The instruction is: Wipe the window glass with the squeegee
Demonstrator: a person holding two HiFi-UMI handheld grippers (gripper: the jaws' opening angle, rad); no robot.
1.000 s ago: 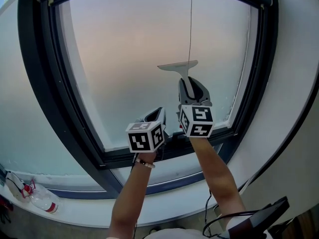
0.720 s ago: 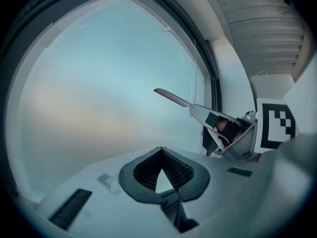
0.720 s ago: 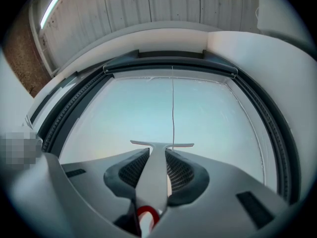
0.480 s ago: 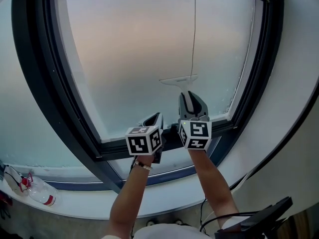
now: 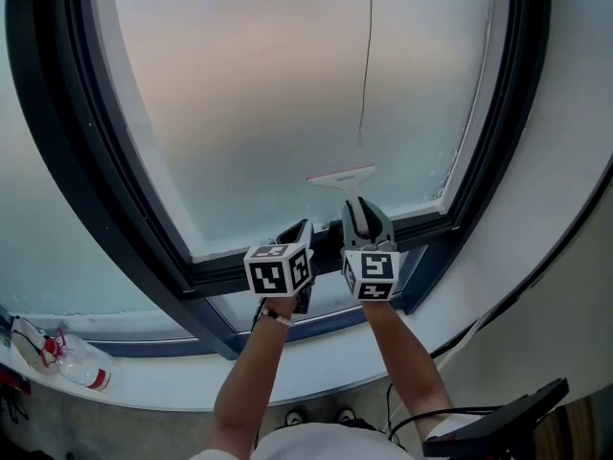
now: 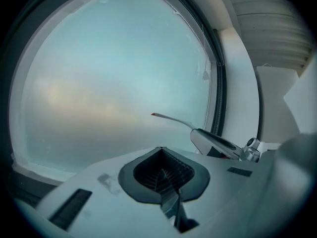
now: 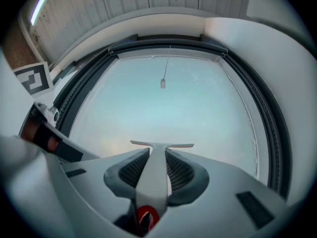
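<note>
Wiping pass near its lower end. The right gripper (image 5: 361, 217) has its fingers (image 7: 126, 170) closed on the handle of the white T-shaped plastic squeegee (image 7: 159, 155). Its narrow blade stands crosswise just beyond the fingertips and appears to lie against the pale, hazy window glass (image 5: 268, 113). The blade sits low on the pane, just above the bottom rail of the dark window frame (image 5: 115, 190), so little glass is left below the fingers and this stroke is judged almost spent. A thin pull cord (image 5: 368, 65) with a small weight hangs against the glass above the blade. The left gripper (image 5: 295, 236) hangs just to the left of the right one, its fingers (image 6: 171, 202) drawn together with nothing between them; from its view the blade shows beyond and to the right of them. No streak, wet edge or cleared band can be made out anywhere on the pane, so how much has been wiped cannot be told. Since the blade is narrow against the wide pane, the broad stretch left of the fingers and the strip to their right probably need further passes.
</note>
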